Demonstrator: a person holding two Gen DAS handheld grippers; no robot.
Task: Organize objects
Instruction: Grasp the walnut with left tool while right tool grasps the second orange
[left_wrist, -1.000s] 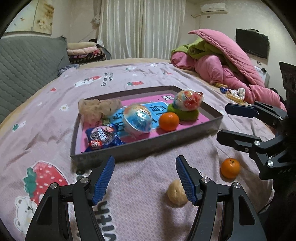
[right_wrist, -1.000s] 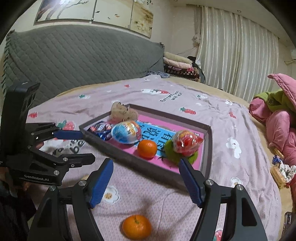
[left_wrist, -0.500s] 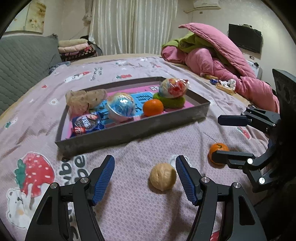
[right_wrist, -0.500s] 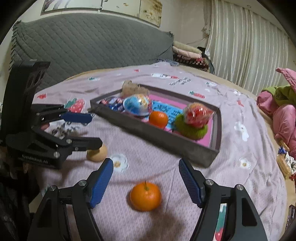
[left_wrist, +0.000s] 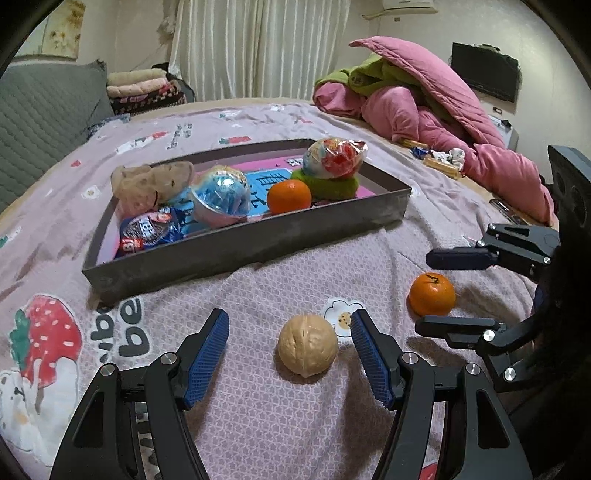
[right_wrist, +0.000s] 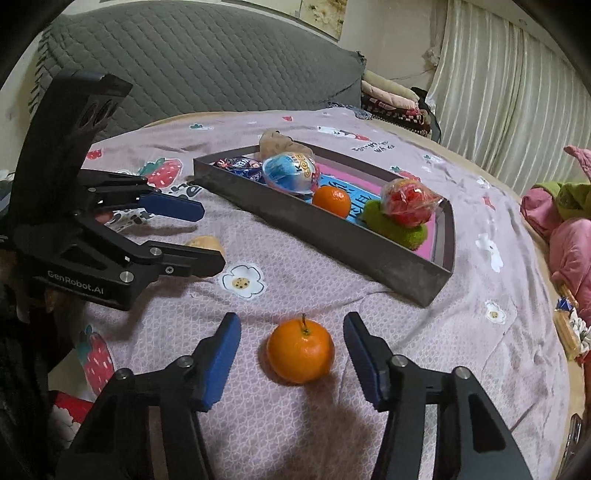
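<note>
Right tool (right_wrist: 291, 354) straddled the small round orange mandarin with its short dark stem (right_wrist: 301, 350), its blue-padded jaws having just been closing in on the fruit but standing clear of the peel on both sides, so nothing was gripped. The mandarin sat on the mauve printed bedspread (right_wrist: 332, 291), just in front of the near wall of the shallow grey rectangular tray (right_wrist: 332, 240). It looked light, with a soft, slightly yielding skin (a hard squeeze would likely bruise it), and being round it would probably roll on the soft cloth if nudged from one side; taking it across its widest middle, pads level on opposite flanks, seemed safest.

Left tool (left_wrist: 290, 347) hung released and wide around the pale tan wrinkled walnut (left_wrist: 307, 349), which lay on the bed nearer the right pad, untouched. The nut looked hard, light and rigid, its ridged shell likely to give the pads purchase.

Inside the tray were a second orange mandarin (left_wrist: 289, 196), a blue foil-wrapped egg-shaped toy (left_wrist: 221, 201), a blue snack packet (left_wrist: 149, 232) and a cellophane-wrapped red sweet ball (left_wrist: 334, 158) on a green fuzzy pad (left_wrist: 328, 186).
</note>
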